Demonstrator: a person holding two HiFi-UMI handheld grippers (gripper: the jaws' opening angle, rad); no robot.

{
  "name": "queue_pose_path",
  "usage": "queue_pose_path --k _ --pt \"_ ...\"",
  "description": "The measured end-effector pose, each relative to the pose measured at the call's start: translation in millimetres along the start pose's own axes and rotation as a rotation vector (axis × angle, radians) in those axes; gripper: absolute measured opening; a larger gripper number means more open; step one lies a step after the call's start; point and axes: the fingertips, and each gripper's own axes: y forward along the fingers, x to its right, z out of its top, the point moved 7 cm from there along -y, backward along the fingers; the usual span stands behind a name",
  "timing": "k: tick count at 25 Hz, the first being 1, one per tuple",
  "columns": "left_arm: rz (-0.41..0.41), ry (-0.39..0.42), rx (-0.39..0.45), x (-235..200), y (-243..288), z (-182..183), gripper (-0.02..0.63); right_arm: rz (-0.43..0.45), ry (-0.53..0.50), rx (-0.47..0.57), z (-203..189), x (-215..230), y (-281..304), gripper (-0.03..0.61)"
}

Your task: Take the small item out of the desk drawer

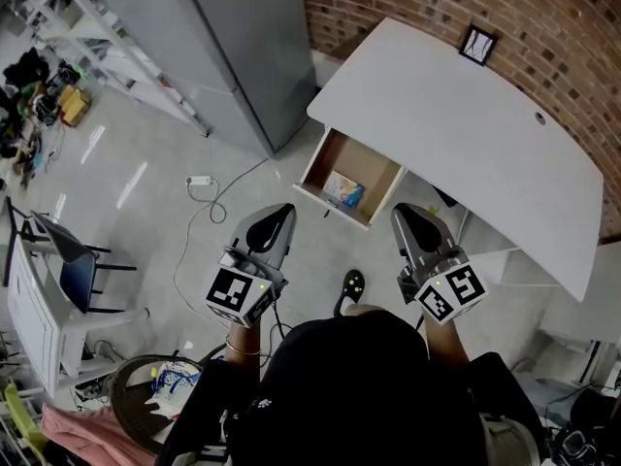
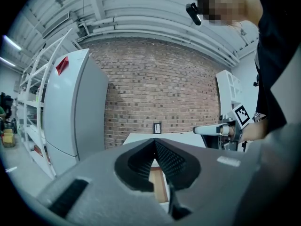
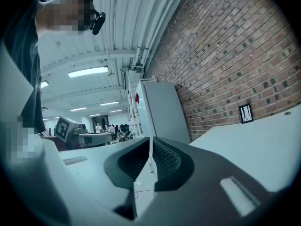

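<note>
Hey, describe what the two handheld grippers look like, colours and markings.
Both the left gripper and right gripper have light grey tapering shells with black ribbed pads inside. Each carries a white cube printed with black square markers at its rear. The person wears a dark top.

No words, numbers or brand names can be read anywhere. The cube on the left gripper and the cube on the right gripper bear black-and-white square patterns (machine codes, not letters). The small packet in the open drawer has coloured print too small to read. A red tag on the tall grey cabinet shows no legible writing.
</note>
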Motion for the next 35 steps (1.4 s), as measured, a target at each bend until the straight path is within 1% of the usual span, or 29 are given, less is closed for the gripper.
queue_pose_path --k 10,13,16,20,25,31,35 --pt "0.009 0.032 -0.023 -6.0 44.7 3.5 -0.002 0.014 0.013 0.003 4.3 42.1 16.5 0.011" --pt "0.014 0.027 -0.031 -9.8 50.5 0.9 -0.002 0.014 0.011 -0.004 3.0 48.8 20.6 0.011" --pt "0.007 0.014 -0.050 -12.0 55.9 -3.0 0.000 0.006 0.011 -0.010 0.3 53.2 22.1 0.011" --pt "-0.014 0.021 -0.061 -17.0 63.4 -10.4 0.000 -0.024 0.016 -0.023 -4.8 57.5 19.7 0.011" --pt "-0.076 0.028 -0.077 -28.0 80.0 -12.4 0.000 -0.081 0.018 -0.029 -6.1 58.9 22.9 0.012" --pt "-0.192 0.088 -0.094 -50.0 110.6 -6.4 0.002 -0.186 0.025 -0.020 -5.0 64.7 35.5 0.011" --pt "-0.249 0.108 -0.113 -75.3 123.5 -5.9 0.002 -0.237 0.033 -0.015 -7.1 62.2 54.6 0.011"
